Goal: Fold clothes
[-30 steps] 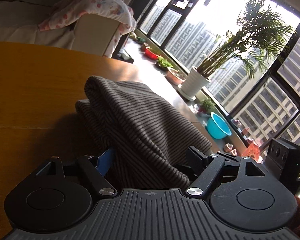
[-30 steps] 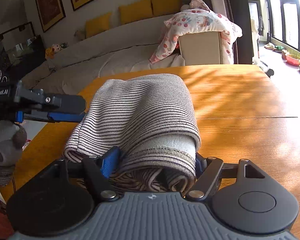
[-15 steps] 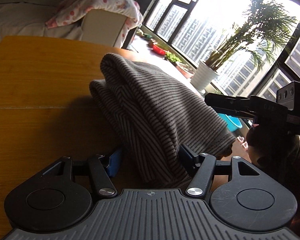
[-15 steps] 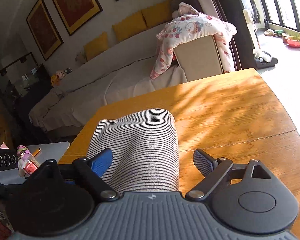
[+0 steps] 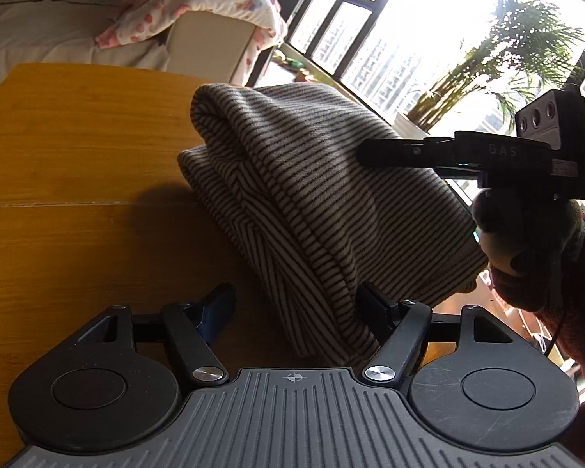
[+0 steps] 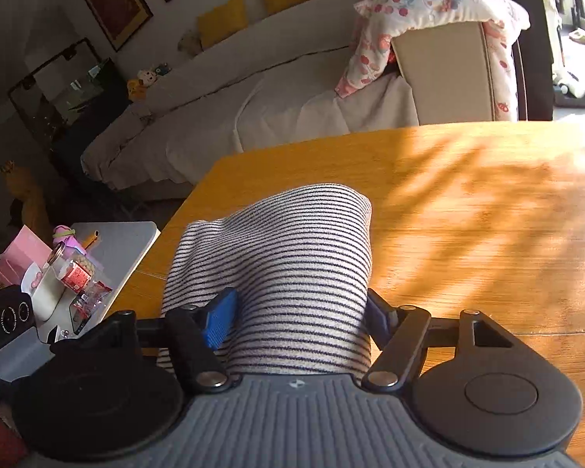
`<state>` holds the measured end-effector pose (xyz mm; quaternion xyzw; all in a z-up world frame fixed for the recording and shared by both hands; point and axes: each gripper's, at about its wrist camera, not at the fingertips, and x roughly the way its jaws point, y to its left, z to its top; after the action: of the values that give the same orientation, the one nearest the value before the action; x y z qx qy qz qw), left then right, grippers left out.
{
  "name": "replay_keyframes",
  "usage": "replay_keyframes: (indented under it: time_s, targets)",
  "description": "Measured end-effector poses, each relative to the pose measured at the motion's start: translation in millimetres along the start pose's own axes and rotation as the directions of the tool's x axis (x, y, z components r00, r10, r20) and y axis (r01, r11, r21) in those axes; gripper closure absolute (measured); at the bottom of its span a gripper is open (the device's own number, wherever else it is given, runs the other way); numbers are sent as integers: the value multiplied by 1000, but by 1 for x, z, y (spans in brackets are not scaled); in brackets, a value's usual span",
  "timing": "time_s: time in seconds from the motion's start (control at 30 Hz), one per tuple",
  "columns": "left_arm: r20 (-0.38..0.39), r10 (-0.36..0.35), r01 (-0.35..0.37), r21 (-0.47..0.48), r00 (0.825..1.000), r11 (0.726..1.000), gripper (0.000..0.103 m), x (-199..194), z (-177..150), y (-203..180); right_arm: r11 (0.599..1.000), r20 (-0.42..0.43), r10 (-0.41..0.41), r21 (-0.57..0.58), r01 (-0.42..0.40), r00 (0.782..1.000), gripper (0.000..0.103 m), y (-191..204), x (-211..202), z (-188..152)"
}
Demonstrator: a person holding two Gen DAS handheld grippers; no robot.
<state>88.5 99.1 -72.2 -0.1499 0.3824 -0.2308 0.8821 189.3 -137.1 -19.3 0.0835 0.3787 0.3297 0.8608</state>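
Note:
A folded grey-and-black striped garment (image 5: 312,195) lies in a thick bundle on the wooden table (image 5: 78,136). My left gripper (image 5: 298,304) is open; the garment's near end lies between its fingers against the right one, with a gap at the left finger. My right gripper (image 6: 300,308) stands wide around the garment's other end (image 6: 292,257), its fingers on both sides of the bundle. The right gripper also shows in the left wrist view (image 5: 487,156), above the garment's far side.
A beige sofa (image 6: 292,89) with a flowered blanket (image 6: 429,4) stands beyond the table. A small white side table (image 6: 109,257) with jars and a pink box is at the left. Windows and a potted palm (image 5: 507,58) are on the other side.
Both grippers have opened and drawn back a little from the bundle. The right gripper has risen and now shows above the garment in the left wrist view. The garment has settled on the table.

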Motion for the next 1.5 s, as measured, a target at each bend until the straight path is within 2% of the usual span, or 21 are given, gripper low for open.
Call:
replay_keyframes:
  time_s: [0.1, 0.2, 0.23, 0.33, 0.43, 0.57, 0.6, 0.63, 0.73, 0.83, 0.97, 1.07, 1.1, 1.13, 1.2, 1.43, 1.5]
  targets:
    - [3, 4, -4, -9, 1000, 1000, 25, -2, -1, 0, 998, 68, 22, -52, -19, 997, 42, 9, -22, -5]
    - [11, 4, -3, -17, 1000, 1000, 25, -3, -3, -3, 996, 42, -85, -19, 86, 996, 45, -6, -20, -15]
    - [12, 8, -8, -13, 1000, 1000, 25, -2, -2, -5, 997, 41, -79, 15, 78, 996, 45, -12, -21, -19]
    - [19, 35, -36, 24, 999, 999, 25, -3, -4, -11, 992, 39, -61, 115, 56, 997, 39, -29, -24, -31]
    - [19, 37, -37, 15, 999, 999, 25, -5, -4, -9, 982, 46, -36, 189, 26, 998, 22, -39, -29, -45]
    - [21, 30, -30, 13, 999, 999, 25, -4, -4, -8, 971, 9, -38, 237, 35, 999, 20, -37, -25, -68]
    - [20, 27, -28, 11, 999, 1000, 24, -3, -3, -8, 965, 10, -42, 261, 38, 999, 20, -35, -23, -72]
    - [17, 26, -26, 7, 1000, 1000, 24, -2, -1, -7, 961, 19, -40, 276, 33, 999, 28, -31, -23, -76]
    - [19, 42, -42, 16, 999, 999, 23, -2, 1, -5, 977, 61, -80, 203, 66, 995, 41, -4, -31, -78]
    - [29, 66, -67, 26, 997, 997, 23, -7, 1, -5, 989, 99, -83, 127, 70, 992, 43, 19, -43, -82]
    - [29, 66, -67, 26, 997, 997, 23, -11, -1, -4, 990, 42, -129, 53, 127, 991, 42, 25, -41, -98]
    - [38, 84, -86, 53, 996, 995, 23, -13, -1, -9, 993, 58, -107, 57, 104, 993, 37, 19, -50, -85]
    - [38, 84, -86, 55, 996, 995, 23, -13, -2, -9, 994, 66, -98, 62, 94, 993, 32, 17, -55, -78]
    - [37, 80, -82, 55, 996, 995, 23, -13, -2, -8, 994, 74, -88, 67, 84, 993, 24, 14, -59, -72]
    - [37, 77, -79, 52, 996, 996, 23, -13, -3, -9, 993, 69, -77, 92, 70, 995, 16, 4, -54, -58]
    - [42, 61, -63, 58, 997, 996, 23, -12, -3, -5, 974, 1, -51, 222, 49, 999, 15, -48, -1, -6]
    - [38, 58, -60, 53, 998, 997, 20, -11, -2, -3, 965, -48, -30, 260, 41, 998, 15, -60, 22, -1]
